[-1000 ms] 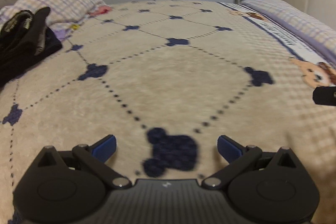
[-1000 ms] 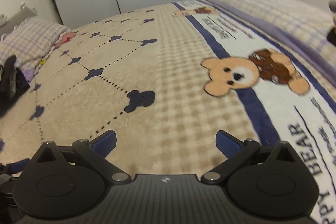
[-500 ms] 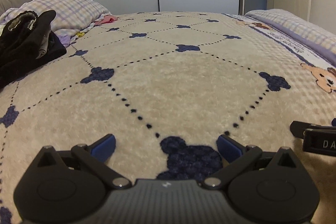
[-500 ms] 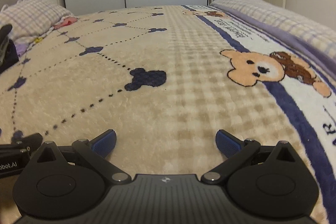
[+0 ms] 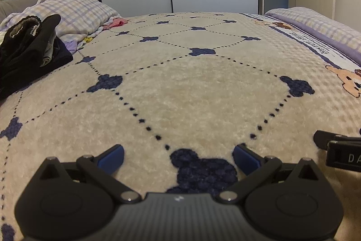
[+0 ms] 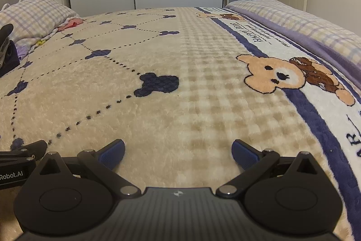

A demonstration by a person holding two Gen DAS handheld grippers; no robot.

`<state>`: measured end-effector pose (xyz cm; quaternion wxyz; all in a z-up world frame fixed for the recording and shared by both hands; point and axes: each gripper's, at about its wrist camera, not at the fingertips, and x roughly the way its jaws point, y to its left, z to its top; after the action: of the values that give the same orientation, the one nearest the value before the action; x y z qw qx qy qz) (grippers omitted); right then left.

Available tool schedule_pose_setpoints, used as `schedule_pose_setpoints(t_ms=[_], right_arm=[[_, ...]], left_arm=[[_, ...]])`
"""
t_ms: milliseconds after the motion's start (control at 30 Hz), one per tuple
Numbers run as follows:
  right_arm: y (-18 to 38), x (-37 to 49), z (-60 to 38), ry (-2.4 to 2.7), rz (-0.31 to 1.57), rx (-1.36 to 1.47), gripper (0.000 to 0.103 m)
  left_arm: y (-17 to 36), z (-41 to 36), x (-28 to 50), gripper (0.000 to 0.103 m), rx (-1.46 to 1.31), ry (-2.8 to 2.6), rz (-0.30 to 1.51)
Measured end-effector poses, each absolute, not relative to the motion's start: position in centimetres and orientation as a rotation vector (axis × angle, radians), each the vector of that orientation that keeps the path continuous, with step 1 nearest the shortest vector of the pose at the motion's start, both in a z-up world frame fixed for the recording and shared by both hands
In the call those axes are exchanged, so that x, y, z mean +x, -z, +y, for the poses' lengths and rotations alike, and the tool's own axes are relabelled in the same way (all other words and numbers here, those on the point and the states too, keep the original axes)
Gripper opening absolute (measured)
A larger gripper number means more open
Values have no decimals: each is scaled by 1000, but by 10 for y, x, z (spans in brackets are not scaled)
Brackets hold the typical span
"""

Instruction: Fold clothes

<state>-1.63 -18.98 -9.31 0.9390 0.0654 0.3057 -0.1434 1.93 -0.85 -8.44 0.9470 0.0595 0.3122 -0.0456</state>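
Beige "HAPPY BEAR" blanket [image 6: 203, 87] beneath both grippers' spread, empty fingers [image 5: 111, 156]; "Robot.AI" on left gripper [image 6: 13, 173].

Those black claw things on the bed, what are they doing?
A person holds two grippers low over the fuzzy bear blanket. The left gripper and right gripper are both open and empty. The dark clothes to fold sit piled by the checked pillow, untouched, so folding hasn't started.

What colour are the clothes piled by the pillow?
Mostly black, with some grey; the pile of clothes shows best in the left wrist view.
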Motion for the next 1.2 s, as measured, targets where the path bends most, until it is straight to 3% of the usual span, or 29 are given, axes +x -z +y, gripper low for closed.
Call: schedule_pose_setpoints(t_ms=[1200], right_arm=[[93,-17,-191,287,625,132,103]], left_arm=[[84,-8,22,103,118,96,637]])
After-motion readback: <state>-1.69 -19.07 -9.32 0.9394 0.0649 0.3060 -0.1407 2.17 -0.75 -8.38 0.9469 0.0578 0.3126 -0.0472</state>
